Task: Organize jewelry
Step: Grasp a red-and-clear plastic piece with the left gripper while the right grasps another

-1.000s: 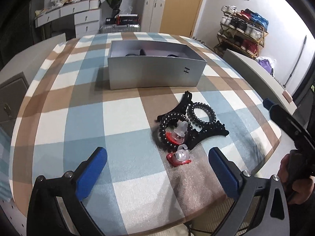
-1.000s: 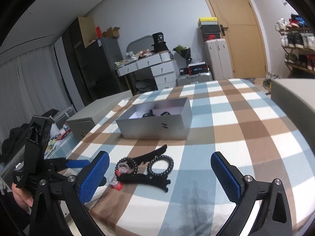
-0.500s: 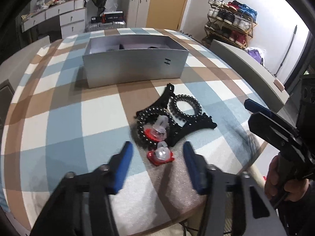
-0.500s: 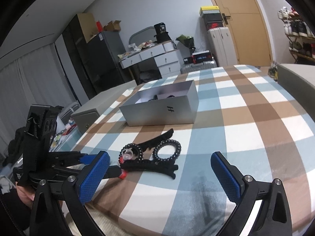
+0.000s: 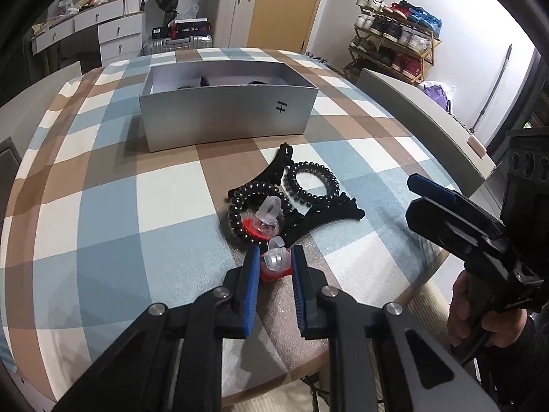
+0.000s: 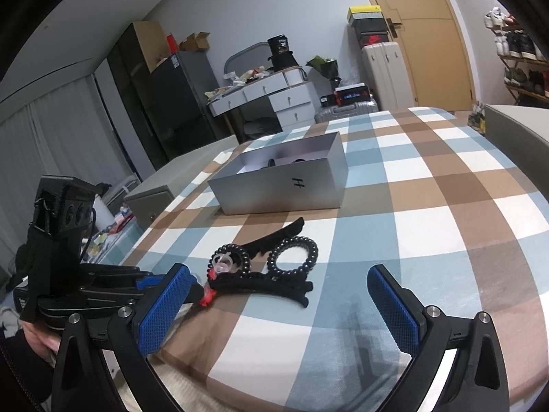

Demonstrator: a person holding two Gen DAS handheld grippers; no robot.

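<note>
My left gripper (image 5: pixel 273 261) has its blue pads closed against a clear plastic ring with a red base (image 5: pixel 274 262), which still rests on the checked tablecloth. A second clear and red ring (image 5: pixel 266 219) lies inside a black bead bracelet (image 5: pixel 236 219). Beside it lie a black spiral hair tie (image 5: pixel 310 185) and two black hair clips (image 5: pixel 329 211). The grey open box (image 5: pixel 226 116) stands behind with dark items inside. My right gripper (image 6: pixel 274 309) is open and empty, near the table's front edge, facing the pile (image 6: pixel 271 261).
The round table (image 6: pixel 446 206) carries a blue, brown and white checked cloth. Grey low cabinets (image 5: pixel 418 110) stand close on both sides. A shoe rack (image 5: pixel 394 44), suitcases and a white desk stand behind.
My left gripper moved forward and down to the nearest ring and its jaws closed from wide open onto it. My right gripper stayed open and moved slightly closer.
</note>
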